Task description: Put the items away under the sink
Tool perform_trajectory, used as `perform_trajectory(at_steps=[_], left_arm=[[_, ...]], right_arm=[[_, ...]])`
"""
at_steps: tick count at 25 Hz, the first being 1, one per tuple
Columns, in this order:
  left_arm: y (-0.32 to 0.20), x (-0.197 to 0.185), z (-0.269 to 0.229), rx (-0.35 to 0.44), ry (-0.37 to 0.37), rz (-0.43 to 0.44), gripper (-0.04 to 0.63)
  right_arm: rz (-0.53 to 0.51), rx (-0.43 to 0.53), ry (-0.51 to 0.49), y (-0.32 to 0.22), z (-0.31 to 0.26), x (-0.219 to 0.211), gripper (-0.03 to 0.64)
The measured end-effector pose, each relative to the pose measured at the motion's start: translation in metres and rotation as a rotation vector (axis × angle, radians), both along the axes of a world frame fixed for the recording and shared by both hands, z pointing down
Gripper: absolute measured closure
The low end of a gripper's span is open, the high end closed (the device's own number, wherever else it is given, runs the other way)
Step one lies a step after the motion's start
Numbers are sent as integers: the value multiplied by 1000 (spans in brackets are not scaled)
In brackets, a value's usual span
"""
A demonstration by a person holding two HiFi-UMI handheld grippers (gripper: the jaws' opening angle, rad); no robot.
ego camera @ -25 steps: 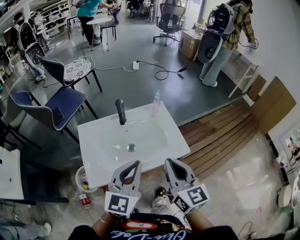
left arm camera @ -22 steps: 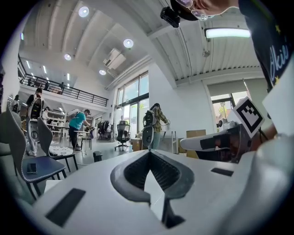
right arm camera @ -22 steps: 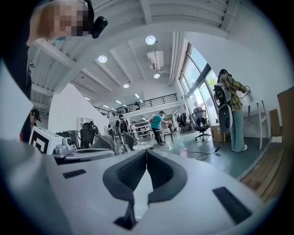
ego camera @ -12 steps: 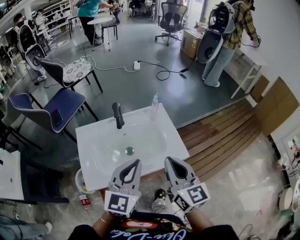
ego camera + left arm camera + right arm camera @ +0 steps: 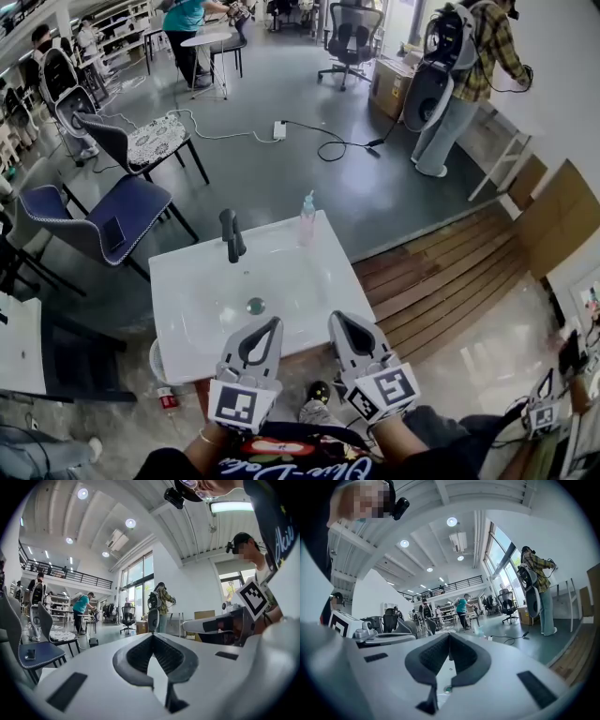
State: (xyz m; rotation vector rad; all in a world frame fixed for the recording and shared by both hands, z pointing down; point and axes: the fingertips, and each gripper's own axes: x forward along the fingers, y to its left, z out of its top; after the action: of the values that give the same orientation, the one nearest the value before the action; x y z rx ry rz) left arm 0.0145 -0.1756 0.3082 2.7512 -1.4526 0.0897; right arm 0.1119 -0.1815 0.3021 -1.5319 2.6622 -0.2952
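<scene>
No item is held, so the step in hand is judged to be the approach to a first pickup. The left gripper (image 5: 272,326) and the right gripper (image 5: 336,321) are held side by side close to the person's body, at the front edge of the sink (image 5: 187,281), both pointing forward across the basin. In each gripper view the two jaws meet at their tips with nothing between them; only the hollow behind the pads is open. The soap bottle (image 5: 307,217) stands upright on the rear rim of the sink, to the right of the faucet (image 5: 230,234) and well apart from both grippers, with the drain (image 5: 255,305) between. A small bottle (image 5: 169,400) sits on the floor near the sink's front left corner, beside a round container (image 5: 155,360) partly hidden by the sink edge. The space under the sink is not visible in any view. Part the jaws before reaching, not at the item. The right gripper looks better placed for the soap bottle: approach level, close on the body below the pump, and keep it upright. Locate the storage opening before lowering, since the sink top hides it from above.
</scene>
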Motion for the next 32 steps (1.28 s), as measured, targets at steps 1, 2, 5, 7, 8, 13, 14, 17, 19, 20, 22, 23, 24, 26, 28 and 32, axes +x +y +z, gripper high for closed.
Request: perform_trajectory(at_steps=[1,2,5,7,8,13,14,17,19,20,22,23,24,26,28,32], left_arm=[[-2,2,0,-1,-1,-3,588],[-5,4,-1,0,-3,-5,588],[-12,7,-3,5,-5,-9,588],[-16,11,-3,7,-2,-11,588],[-18,12,-4,8,-2,-14,588],[-28,20,-7,25,-17,-25,588],[-30,21,-8,19,-12,-33,588],[-34,25,-8,11,-7,-48,588],[-37,29,-10,11,-6,-58,588],[-38,31,-11,10,-5,-62,588],[-40,33,-13,10,-4,-65,588],[-41,34,-14,13,-3,-67,588],[-42,36,-15,16,-3,-70,588],[-44,40,-15,18,-4,-76,588],[-46,45,-15,20,-2,-84,588],[-49,54,-15,24,-4,-92,588]], right_arm=[[-3,0,-1,-3,-1,2,609],[-6,1,-1,-5,-1,3,609],[-16,4,-2,-13,-3,6,609],[-21,6,-2,-18,-3,9,609],[-25,6,-2,-20,-3,10,609],[-52,17,-5,-32,-7,15,609],[-57,19,-6,-34,-8,16,609],[-74,23,-4,-40,-10,20,609],[-84,22,-1,-43,-10,23,609],[-89,22,0,-44,-11,25,609],[-96,27,-1,-46,-13,27,609],[-100,30,-1,-47,-14,27,609],[-105,33,-2,-48,-15,28,609],[-114,37,-4,-51,-15,31,609],[-123,40,-6,-53,-15,35,609],[-130,40,-6,-55,-13,45,609]])
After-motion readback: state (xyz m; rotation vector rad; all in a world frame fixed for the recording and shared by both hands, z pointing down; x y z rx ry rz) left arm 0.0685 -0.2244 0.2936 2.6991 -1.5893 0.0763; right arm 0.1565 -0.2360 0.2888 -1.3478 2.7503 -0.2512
